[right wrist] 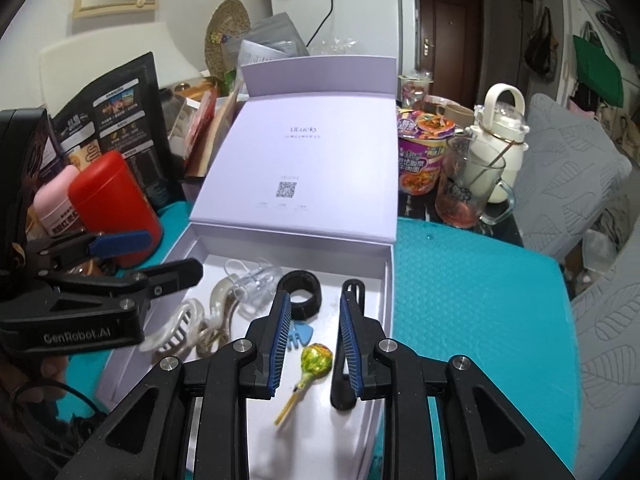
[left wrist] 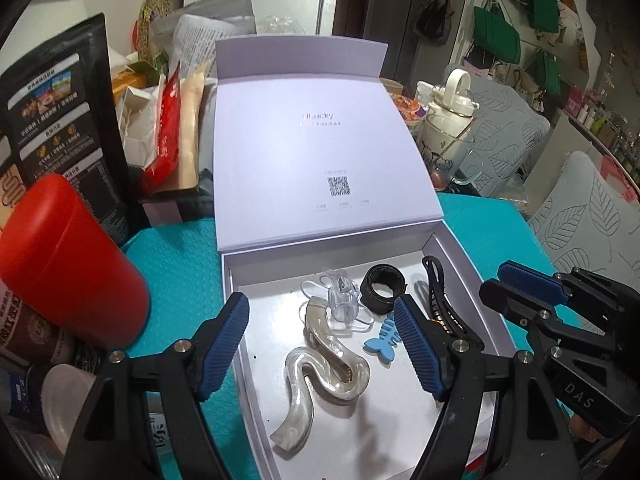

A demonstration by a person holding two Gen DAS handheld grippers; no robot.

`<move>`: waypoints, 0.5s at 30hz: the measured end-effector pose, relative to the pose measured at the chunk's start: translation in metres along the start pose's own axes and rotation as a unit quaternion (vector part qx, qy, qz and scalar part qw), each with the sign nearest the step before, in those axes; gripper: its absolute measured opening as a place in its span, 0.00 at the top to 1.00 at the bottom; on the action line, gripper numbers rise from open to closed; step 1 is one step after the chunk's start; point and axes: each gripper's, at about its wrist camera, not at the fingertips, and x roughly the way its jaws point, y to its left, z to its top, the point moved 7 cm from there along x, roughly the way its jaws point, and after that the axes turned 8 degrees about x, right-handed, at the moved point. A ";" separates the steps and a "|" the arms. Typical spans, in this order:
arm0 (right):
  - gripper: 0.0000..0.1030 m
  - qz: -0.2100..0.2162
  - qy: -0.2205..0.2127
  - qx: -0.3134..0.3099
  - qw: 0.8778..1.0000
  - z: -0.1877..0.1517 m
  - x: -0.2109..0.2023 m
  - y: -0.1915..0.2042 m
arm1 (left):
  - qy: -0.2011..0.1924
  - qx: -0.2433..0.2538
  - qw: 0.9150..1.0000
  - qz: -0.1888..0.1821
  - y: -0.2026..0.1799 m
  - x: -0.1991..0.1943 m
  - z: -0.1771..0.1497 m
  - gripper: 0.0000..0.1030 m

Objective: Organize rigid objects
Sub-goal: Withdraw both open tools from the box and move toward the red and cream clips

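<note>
An open lilac box lies on the teal mat with its lid tipped back. Inside lie a pearly S-shaped hair clip, a clear clip, a black ring, a blue fishbone clip, a long black clip and a lollipop. My left gripper hangs open above the pearly clip, touching nothing. My right gripper is narrowly open above the lollipop, and its pads do not press on it.
A red canister and a black pouch stand left of the box. To the right are a noodle cup, a glass mug and a white bottle. Teal mat extends right; leaf-patterned chairs stand beyond it.
</note>
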 end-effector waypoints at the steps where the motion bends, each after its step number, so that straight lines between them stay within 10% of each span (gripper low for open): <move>1: 0.75 -0.001 -0.001 -0.001 1.000 0.000 -0.003 0.000 | -0.003 0.002 1.000 0.001 -0.001 -0.002 0.001 0.27; 15: 0.56 0.002 -0.044 -0.012 0.999 -0.002 -0.069 0.011 | -0.060 0.010 0.998 0.013 -0.017 -0.075 0.004 0.27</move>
